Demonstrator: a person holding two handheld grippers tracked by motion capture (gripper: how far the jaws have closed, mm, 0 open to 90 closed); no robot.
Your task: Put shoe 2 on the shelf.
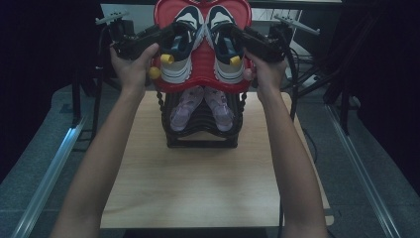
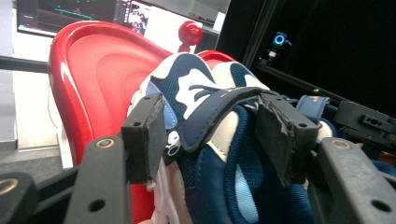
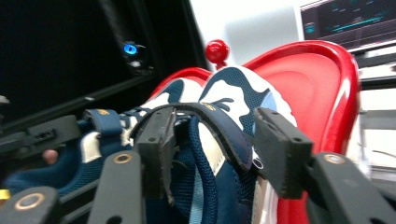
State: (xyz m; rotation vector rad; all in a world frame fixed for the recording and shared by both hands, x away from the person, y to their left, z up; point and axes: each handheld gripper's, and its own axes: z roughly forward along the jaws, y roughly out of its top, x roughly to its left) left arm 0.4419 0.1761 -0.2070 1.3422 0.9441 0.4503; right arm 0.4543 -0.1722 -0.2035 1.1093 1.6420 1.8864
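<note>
Now your left gripper (image 2: 210, 135) and right gripper (image 3: 212, 149) stand wide, each straddling its own sneaker's strap (image 2: 219, 109) on the red rack (image 1: 200, 69).

Two sneakers (image 1: 202, 42) side by side on top rack tray (image 1: 200, 69); second pair (image 1: 202, 106) on shelf below.

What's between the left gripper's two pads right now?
In the left gripper view, the left shoe's navy strap lies between the left gripper's open pads, not pinched.
</note>
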